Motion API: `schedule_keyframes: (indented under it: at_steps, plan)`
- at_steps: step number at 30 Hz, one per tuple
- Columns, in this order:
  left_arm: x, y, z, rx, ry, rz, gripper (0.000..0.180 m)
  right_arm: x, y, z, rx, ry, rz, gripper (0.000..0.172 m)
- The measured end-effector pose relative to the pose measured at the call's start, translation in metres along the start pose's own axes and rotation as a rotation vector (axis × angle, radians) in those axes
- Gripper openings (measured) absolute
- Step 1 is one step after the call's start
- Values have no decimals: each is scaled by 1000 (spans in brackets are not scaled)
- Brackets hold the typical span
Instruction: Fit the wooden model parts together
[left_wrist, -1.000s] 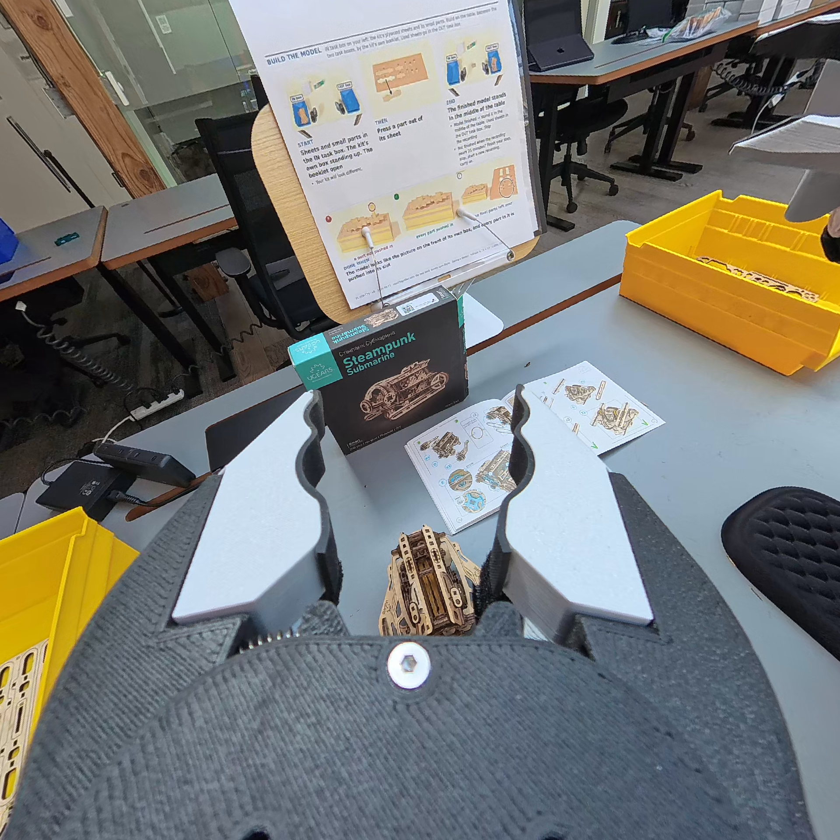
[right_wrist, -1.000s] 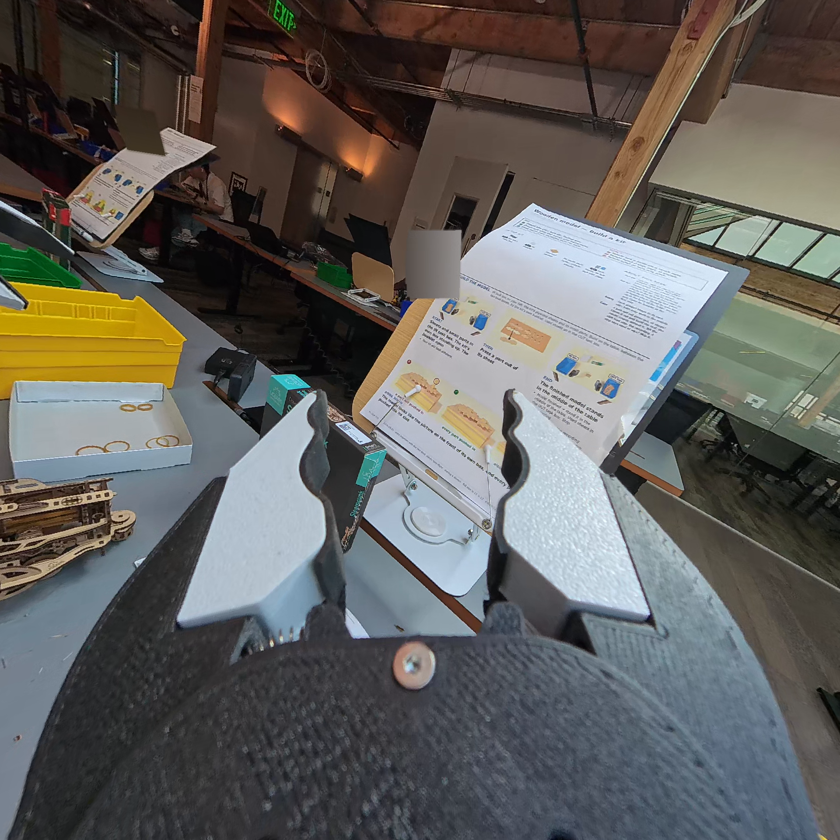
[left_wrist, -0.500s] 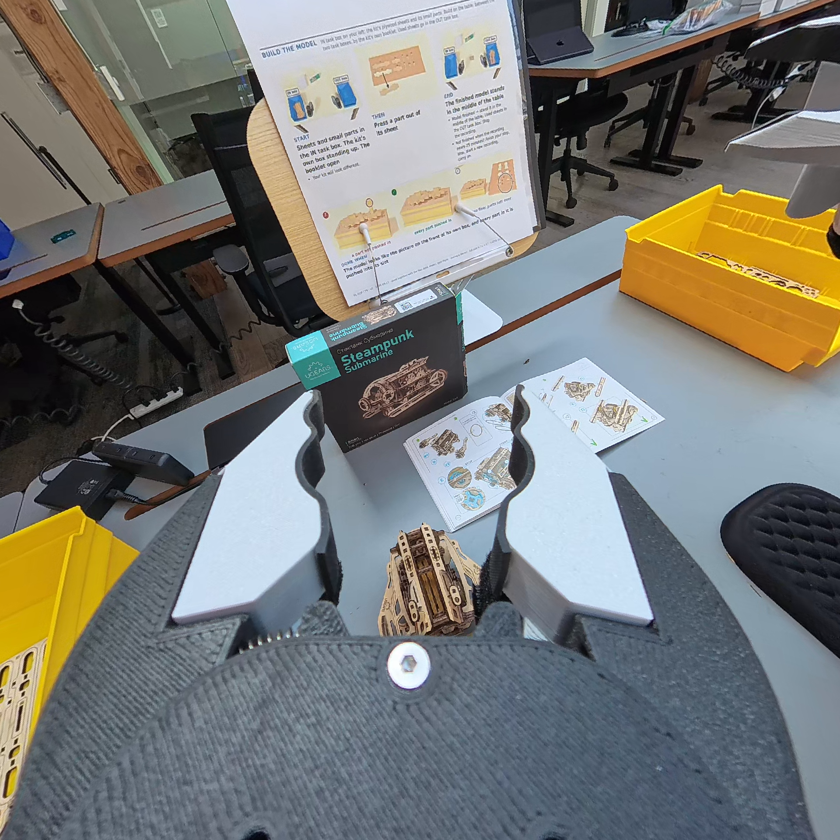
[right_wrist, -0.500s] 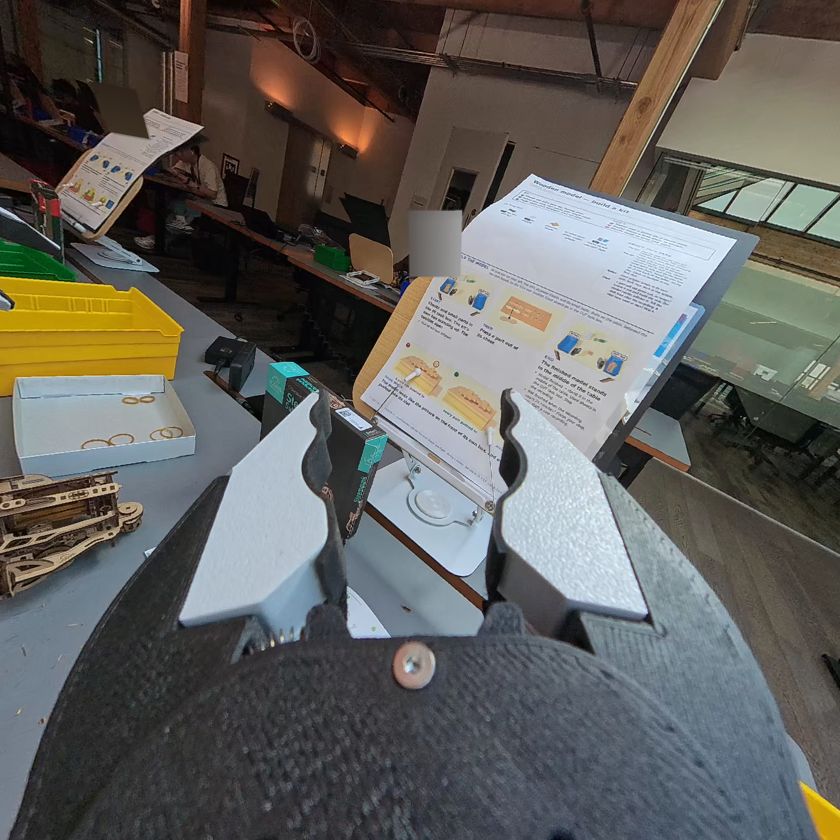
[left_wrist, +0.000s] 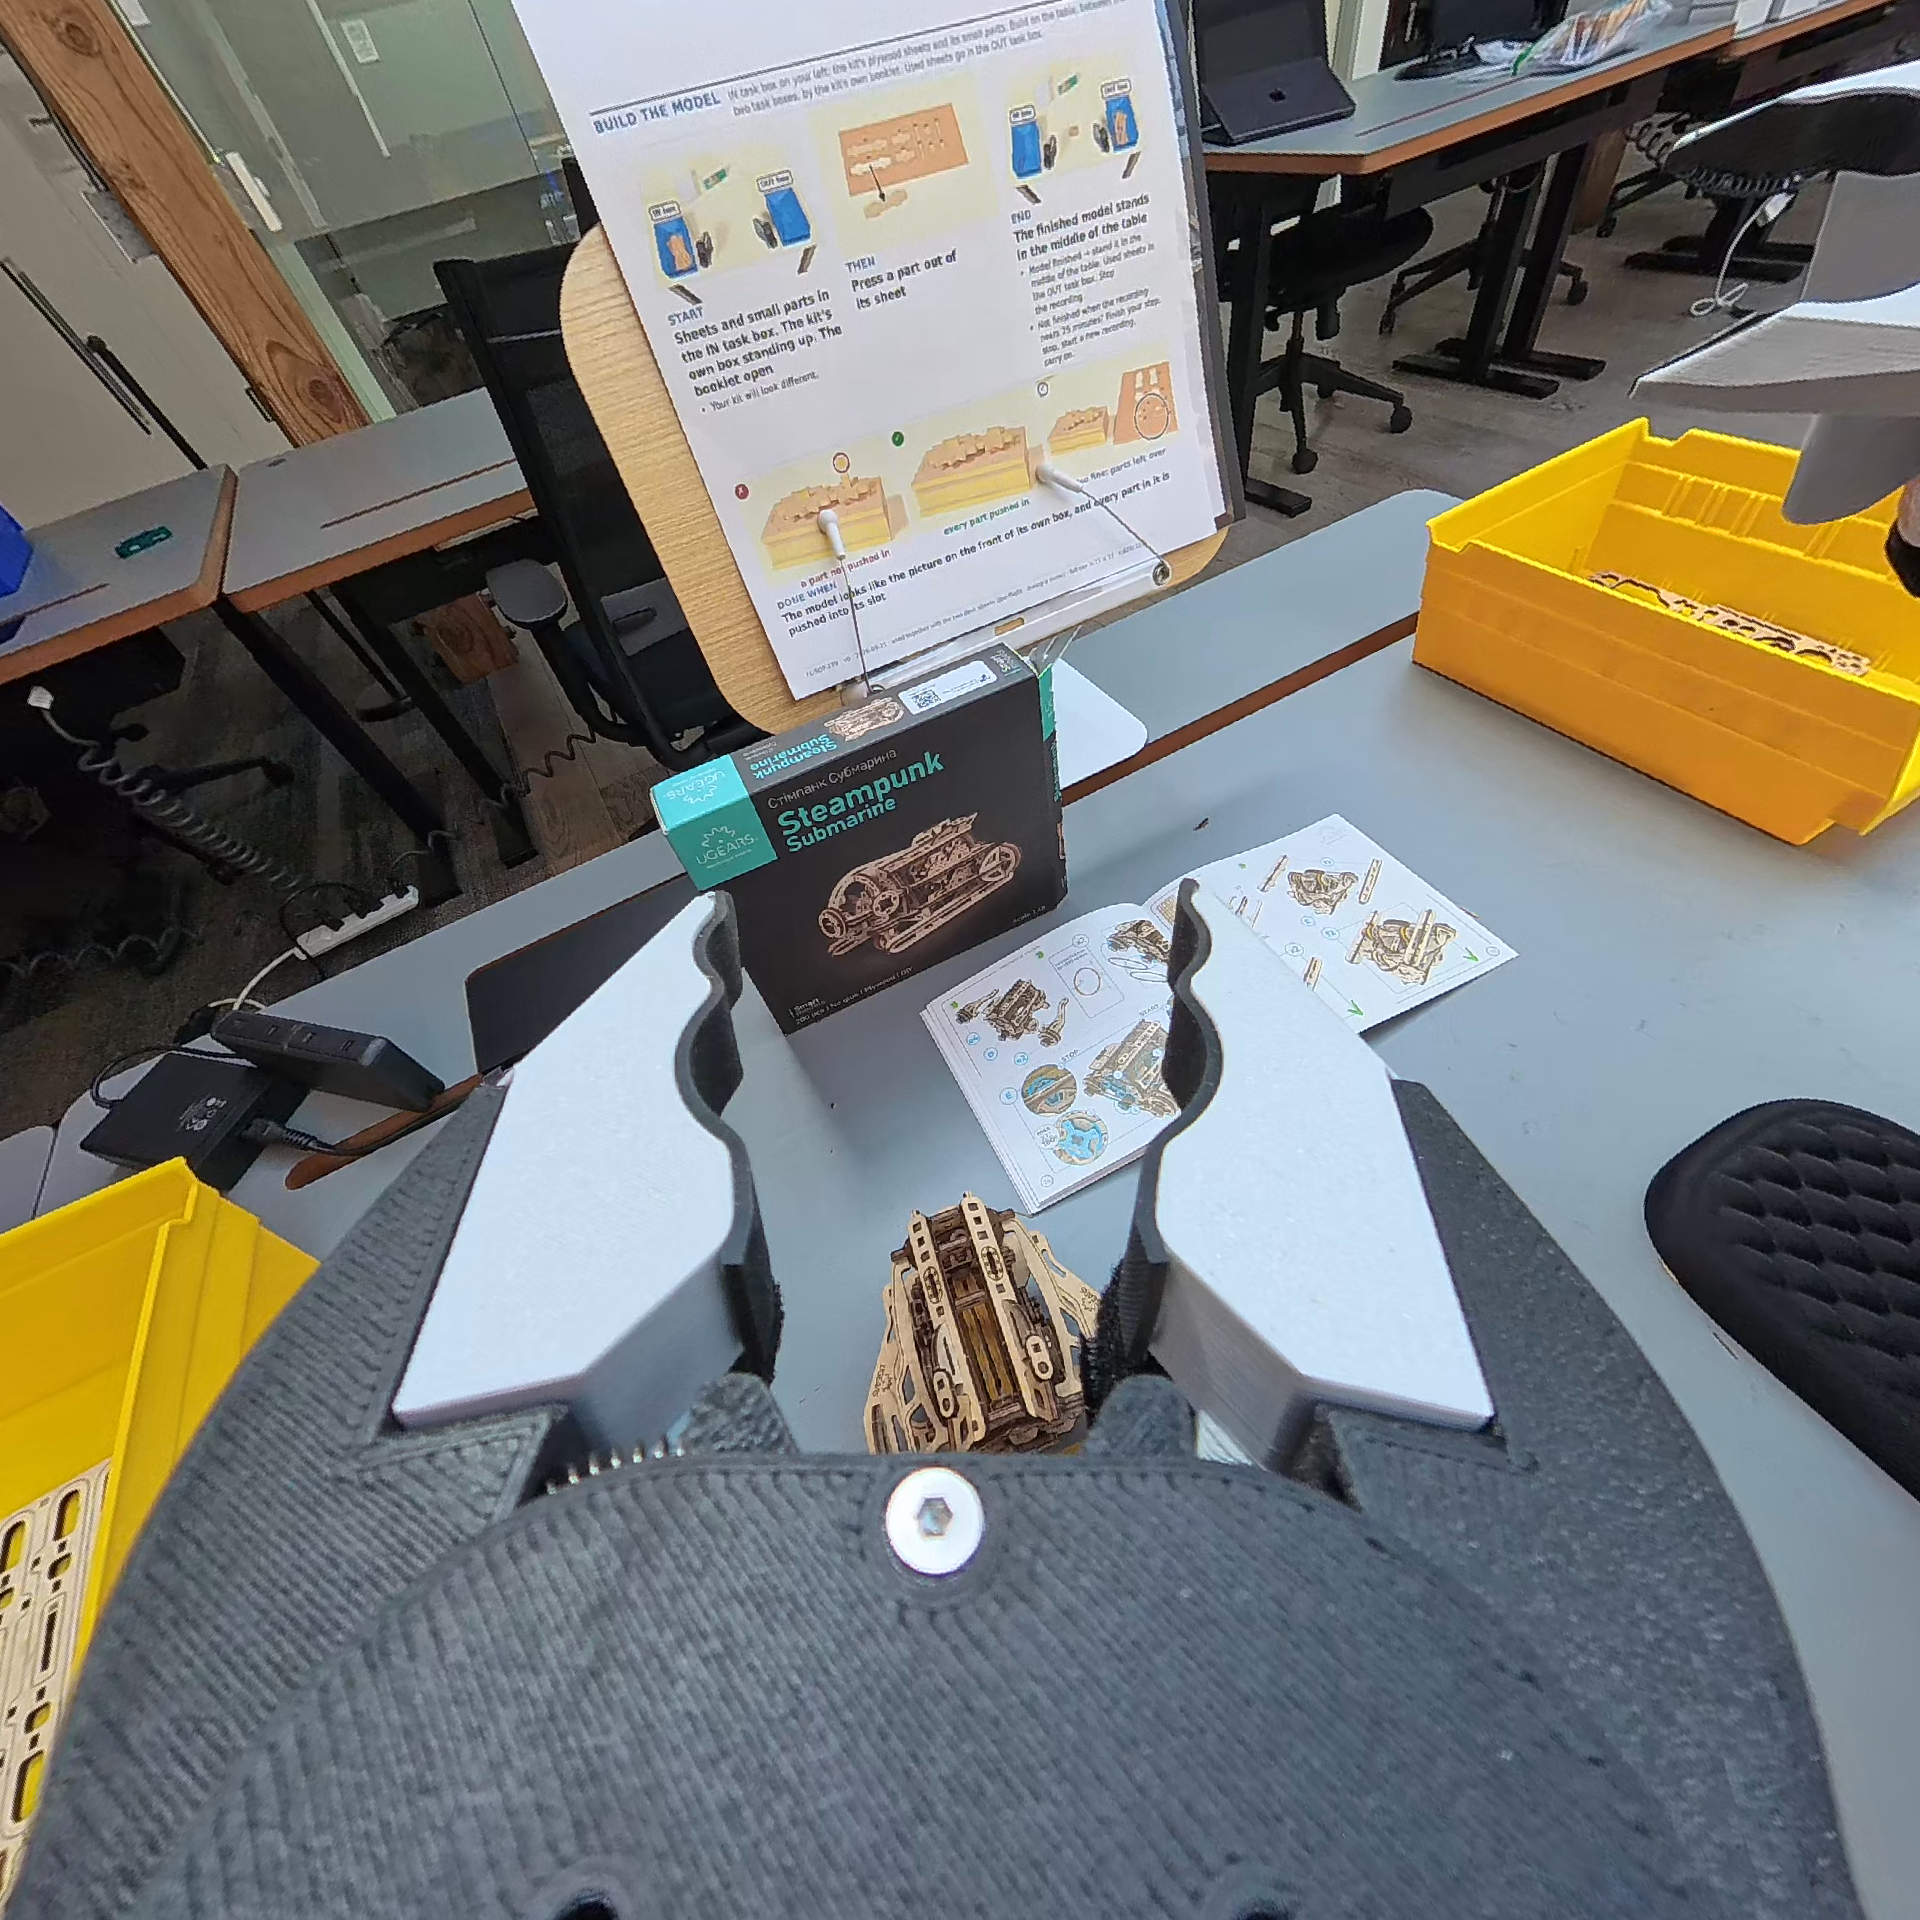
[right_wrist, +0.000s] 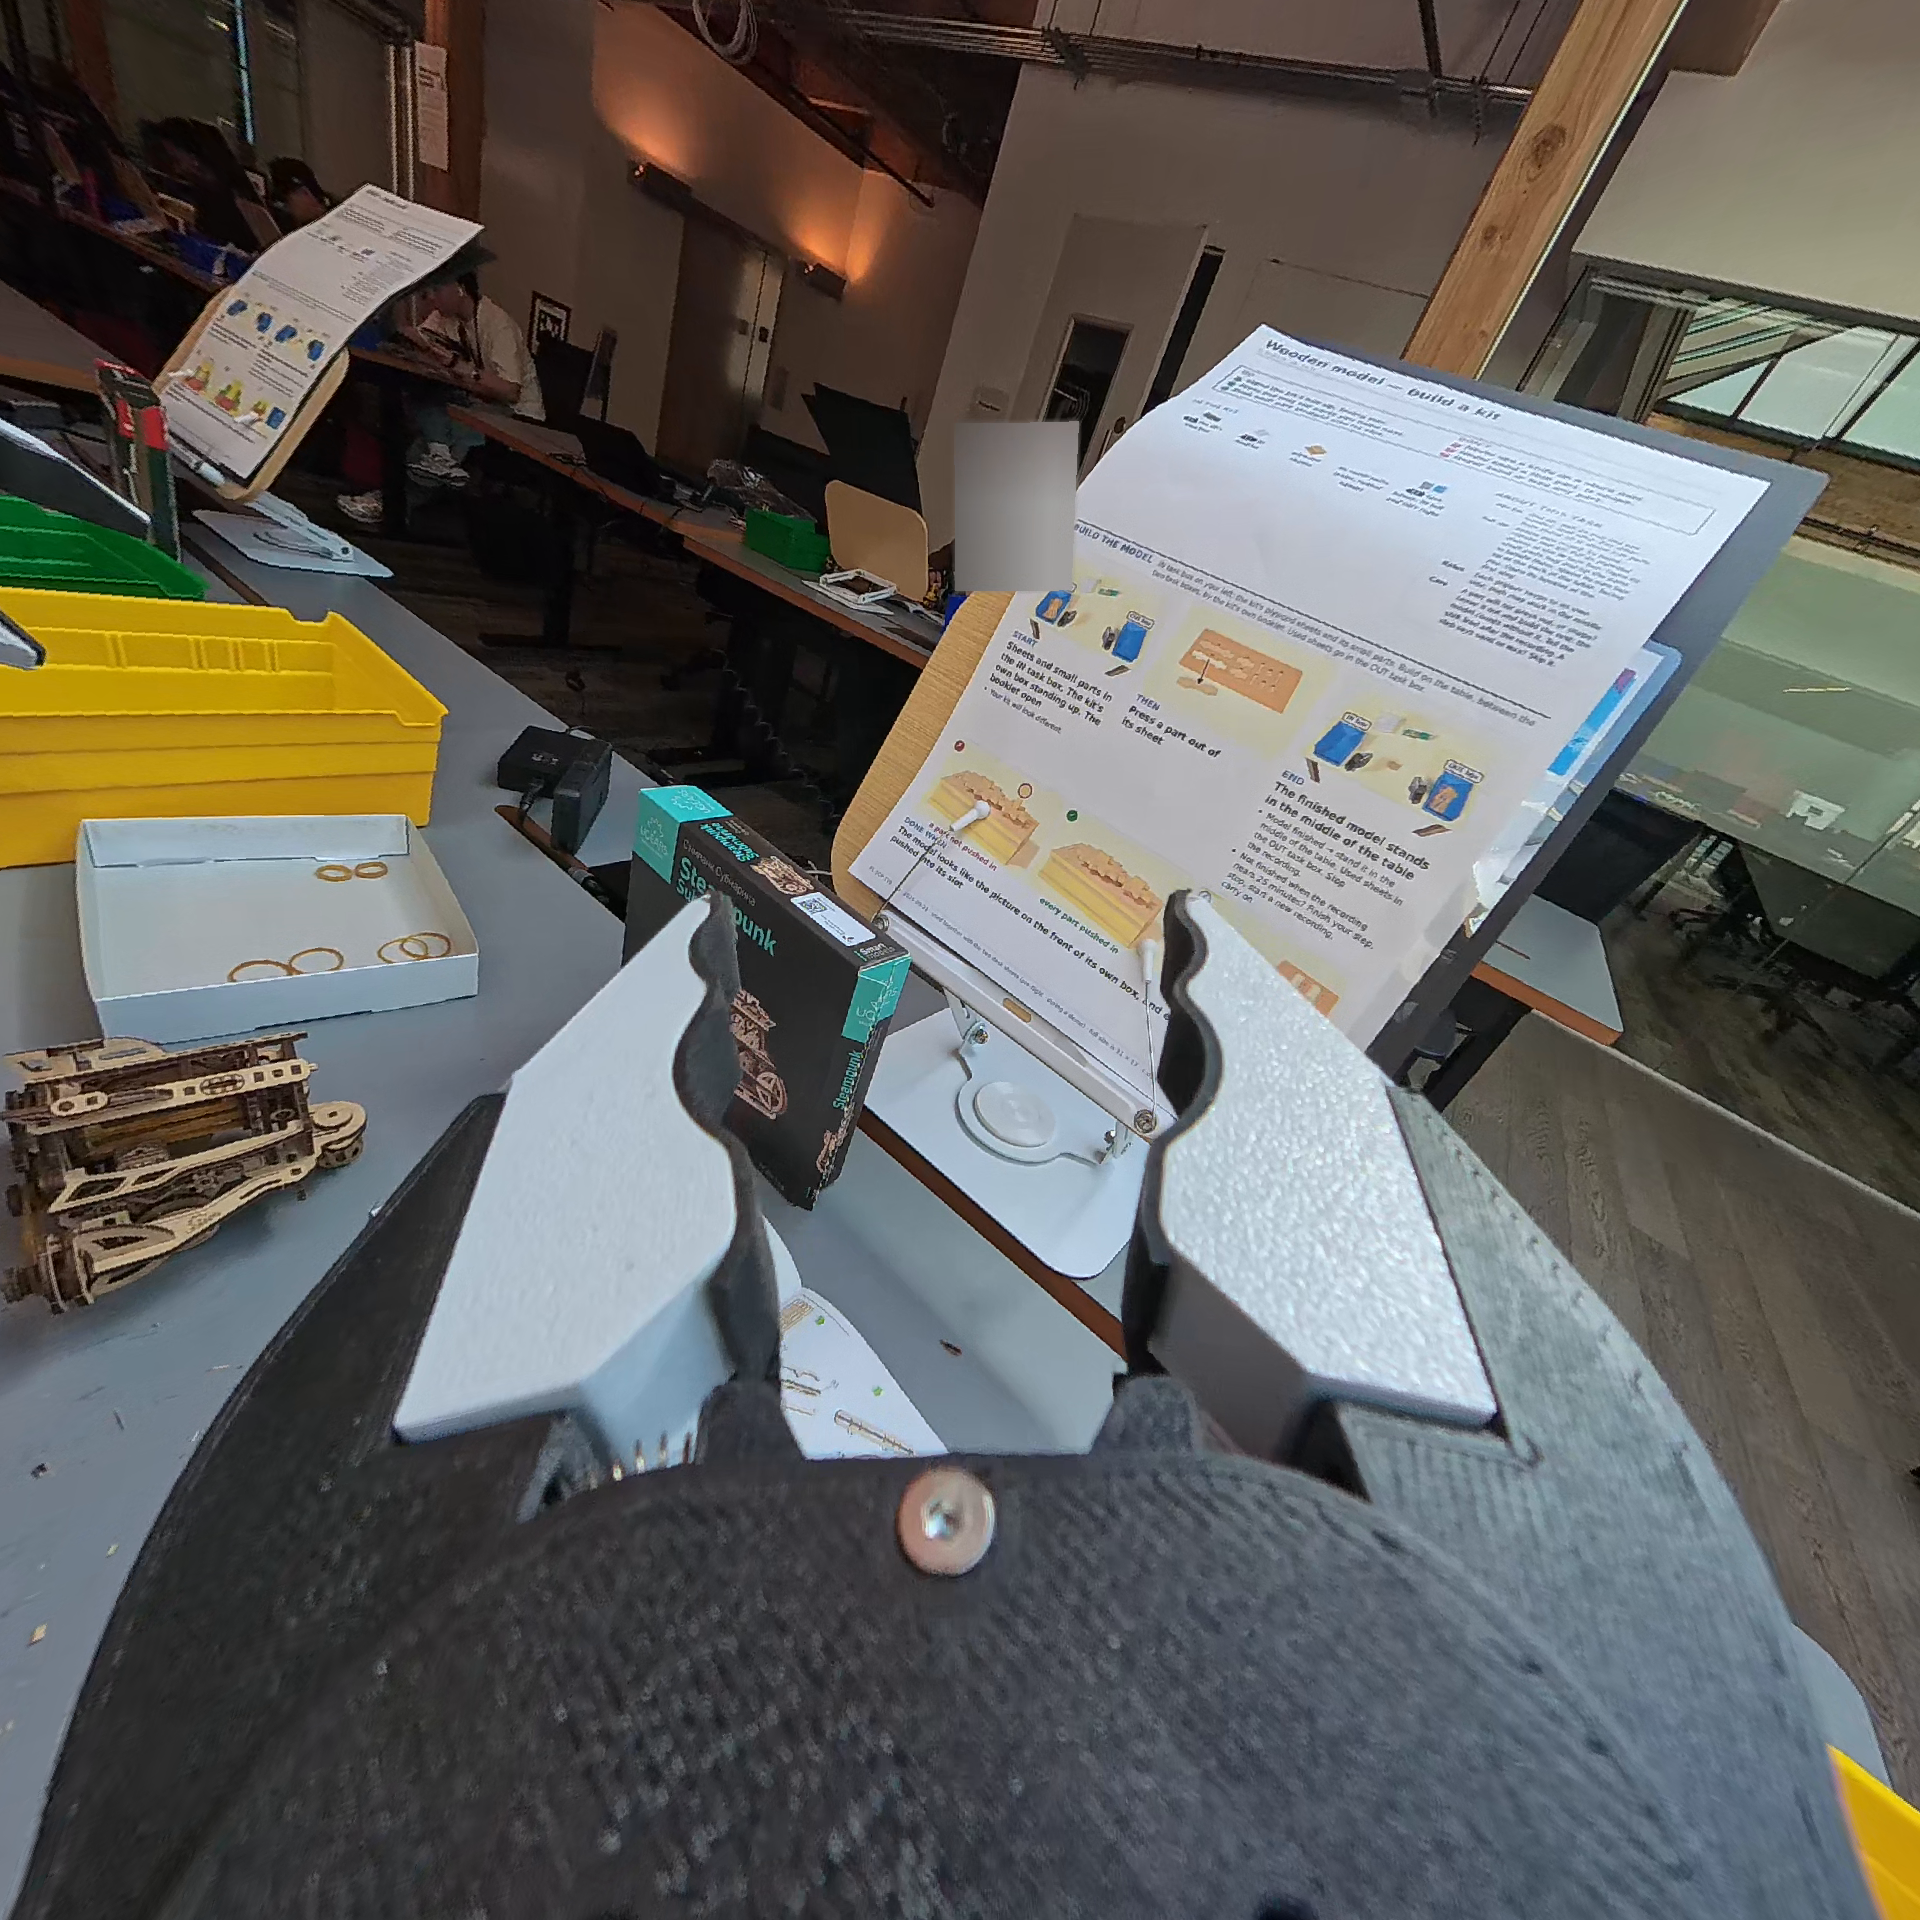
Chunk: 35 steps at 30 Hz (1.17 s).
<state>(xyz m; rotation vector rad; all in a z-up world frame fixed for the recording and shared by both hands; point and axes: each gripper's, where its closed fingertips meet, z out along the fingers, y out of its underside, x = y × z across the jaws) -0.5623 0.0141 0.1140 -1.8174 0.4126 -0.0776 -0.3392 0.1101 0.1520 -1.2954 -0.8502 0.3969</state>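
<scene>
**One wooden model on the table, both grippers wide open and holding nothing**

One part-built wooden model (left_wrist: 982, 1340) lies on the grey table (left_wrist: 1621, 997), seen low between the roots of the left gripper's fingers. In the right wrist view the same model (right_wrist: 156, 1153) lies on its side at the far left, well apart from that gripper.

Just beyond the model lies one open instruction booklet (left_wrist: 1382, 925), flat on the table. Behind it one dark kit box (left_wrist: 894, 873) stands upright, and behind the box one instruction sheet (left_wrist: 894, 312) leans on a wooden-backed stand. One shallow white tray (right_wrist: 270, 925) sits near the model and holds five tan rubber rings (right_wrist: 312, 961), lying in pairs and one alone. Two yellow bins show in the left wrist view: one (left_wrist: 1662, 665) at the far right with a cut plywood sheet inside, one (left_wrist: 94, 1351) at the near left, also with a plywood sheet.

The left gripper (left_wrist: 956, 914) has its jaws spread wide; the model is below and between the fingers, with clear table showing on either side of it, and neither pad presses on it. The right gripper (right_wrist: 940, 909) is likewise spread wide, raised above the table edge, with only the kit box and the stand visible through the gap, touching nothing.
</scene>
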Motion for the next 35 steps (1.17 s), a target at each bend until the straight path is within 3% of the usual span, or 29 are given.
schedule_keyframes:
  at_steps: [17, 19, 35]
  plan:
    - [0, -1, -2, 1, -2, 4, 82, -1, 7, 3, -38, -2, 11, 79]
    - [1, -1, -2, 4, -1, 6, 81, -4, 8, 3, -45, -16, 1, 71]
    - [4, -4, -5, 12, 0, 22, 81, -14, 7, 6, -53, -43, -19, 78]
